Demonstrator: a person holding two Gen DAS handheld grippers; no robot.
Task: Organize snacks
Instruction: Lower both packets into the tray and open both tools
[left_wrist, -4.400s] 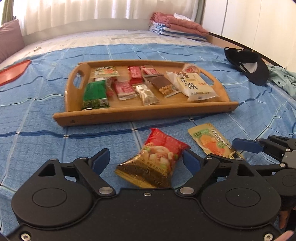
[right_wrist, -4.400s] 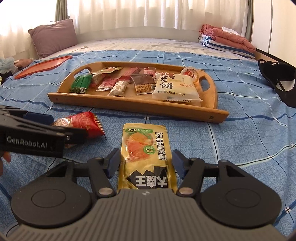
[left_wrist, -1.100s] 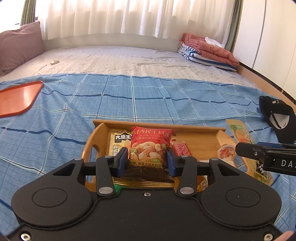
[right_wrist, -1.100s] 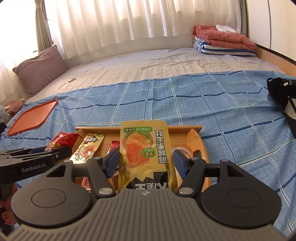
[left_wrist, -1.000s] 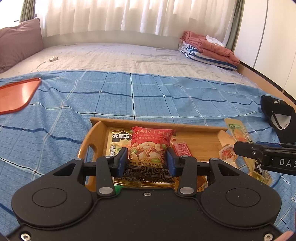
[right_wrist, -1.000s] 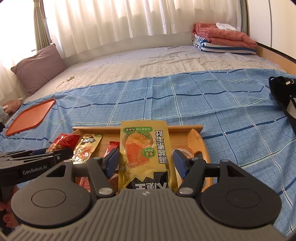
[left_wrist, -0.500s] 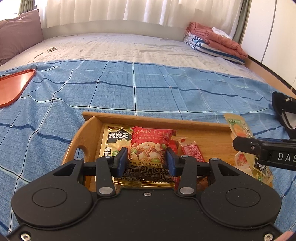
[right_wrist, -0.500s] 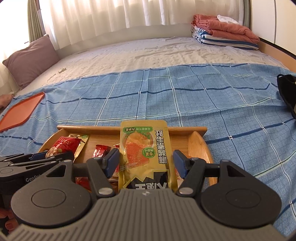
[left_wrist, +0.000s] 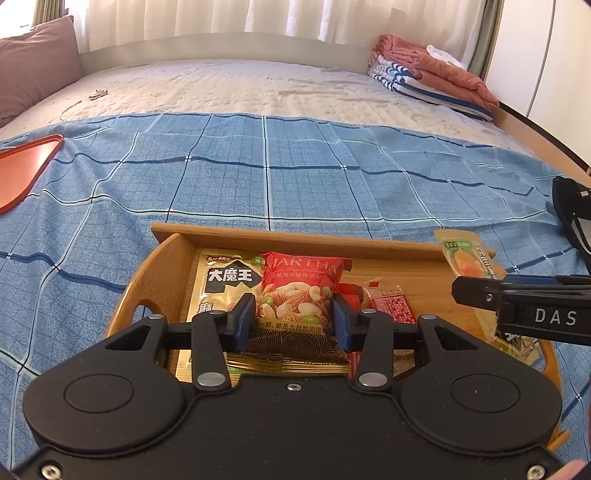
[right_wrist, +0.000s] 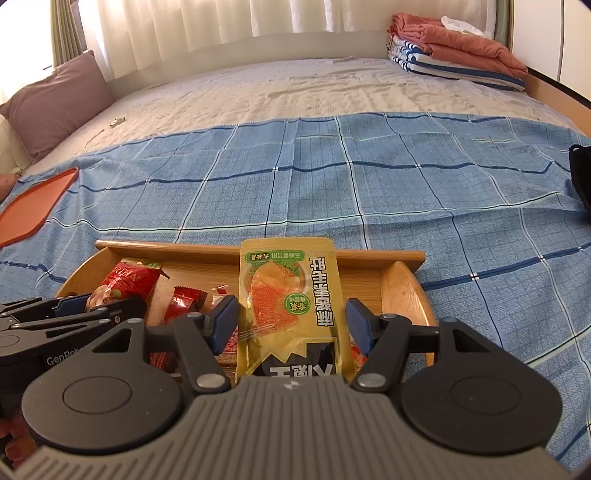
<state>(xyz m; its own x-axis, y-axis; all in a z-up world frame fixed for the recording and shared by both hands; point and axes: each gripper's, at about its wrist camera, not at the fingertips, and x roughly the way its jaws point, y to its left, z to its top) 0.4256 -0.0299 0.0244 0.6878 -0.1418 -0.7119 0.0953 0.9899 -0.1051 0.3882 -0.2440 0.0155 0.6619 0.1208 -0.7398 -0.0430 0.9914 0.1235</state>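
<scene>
- Over the wooden tray (left_wrist: 173, 258), the left gripper (left_wrist: 293, 319) is pinching a red nut bag (left_wrist: 301, 291), not yet released.
- Beside it, the right gripper (right_wrist: 291, 319) is apparently gripping a yellow pouch (right_wrist: 291, 295); several snacks are already lying inside.

Bright daylight glows through the curtains (left_wrist: 258, 14) behind the bed (left_wrist: 258, 85), overexposing them; frames stay sharp, with fisheye bending at edges.

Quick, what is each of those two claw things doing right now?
Left gripper: closed on the red Martha snack bag.
Right gripper: closed on the yellow snack pouch.
</scene>
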